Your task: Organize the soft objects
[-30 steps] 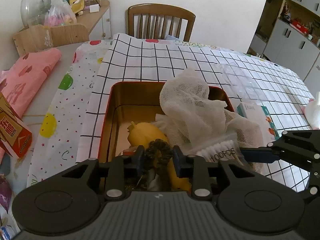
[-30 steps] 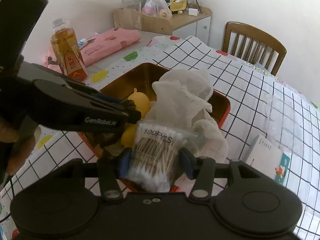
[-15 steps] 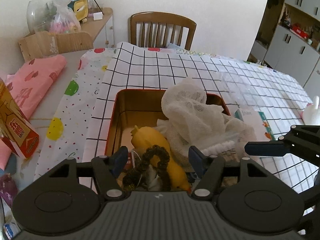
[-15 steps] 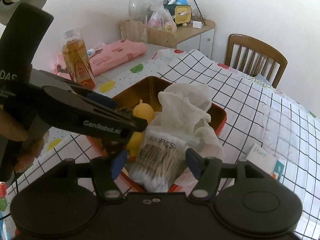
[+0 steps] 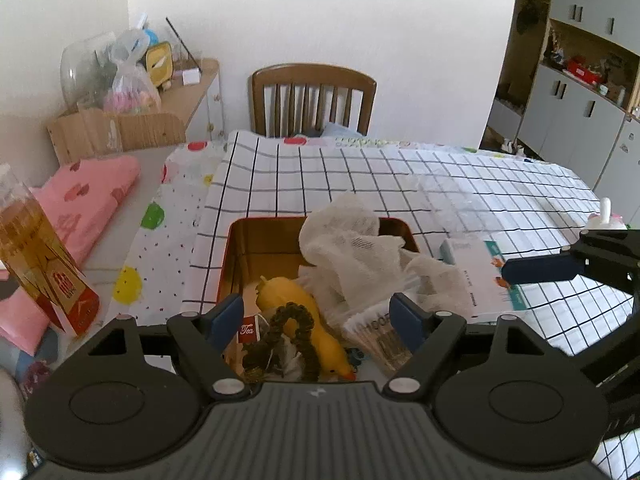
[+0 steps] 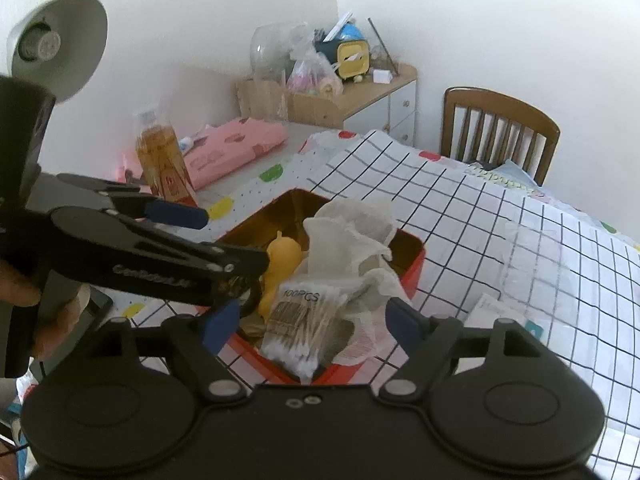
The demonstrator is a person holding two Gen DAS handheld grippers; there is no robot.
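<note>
While both jaws are opening, nothing gripped, lift left gripper [image 5: 318, 318] and right gripper [image 6: 310, 326] straight off the tin [image 6: 414, 258] below, snagging nothing.

A lived-in home dining room: a table [image 5: 360, 176] draped in a white black-grid cloth over a polka-dot sheet, with a brown slatted wooden chair [image 5: 314, 98] pushed in at its far side against a plain white wall. At far left, a low wooden cabinet [image 6: 372, 96] carries a clear glass jar, plastic bags and a small yellow clock. To the right, grey cupboards with open wooden shelves [image 5: 576, 80] hold household clutter. A folded pink patterned blanket [image 5: 84, 204] lies at the table's left.
</note>
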